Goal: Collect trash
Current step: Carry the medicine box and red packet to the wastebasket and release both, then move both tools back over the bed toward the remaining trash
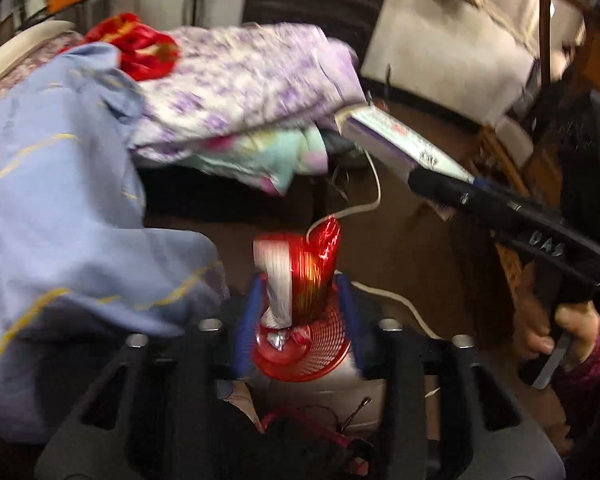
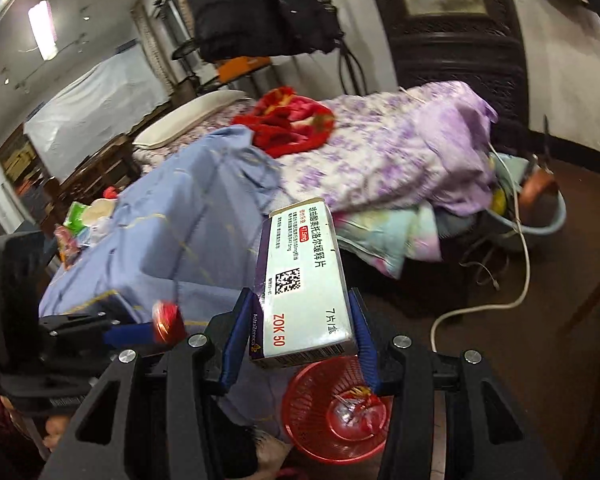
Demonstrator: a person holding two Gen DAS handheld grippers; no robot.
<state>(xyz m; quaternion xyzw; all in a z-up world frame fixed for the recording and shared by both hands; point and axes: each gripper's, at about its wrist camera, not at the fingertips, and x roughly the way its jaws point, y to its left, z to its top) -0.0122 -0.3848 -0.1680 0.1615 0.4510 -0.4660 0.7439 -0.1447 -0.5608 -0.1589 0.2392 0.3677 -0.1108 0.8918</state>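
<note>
My left gripper [image 1: 300, 280] is shut on a crumpled red and white foil wrapper [image 1: 304, 268], held above a red mesh waste basket [image 1: 300, 354] that has some wrappers in it. My right gripper [image 2: 300, 312] is shut on a white and purple medicine box [image 2: 304, 280], held just above the same basket [image 2: 336, 412]. In the left wrist view the right gripper [image 1: 424, 184] shows at the right with the box [image 1: 400, 144]. In the right wrist view the left gripper [image 2: 156, 330] shows at the left with the wrapper [image 2: 168, 320].
A bed holds a blue cloth [image 2: 172, 232], a purple floral quilt [image 2: 380, 152] and a red blanket [image 2: 288, 120]. A white cable [image 2: 500, 300] runs over the dark floor. A blue basin [image 2: 540, 216] stands by the bed's end. Snack packets [image 2: 80, 224] lie at the left.
</note>
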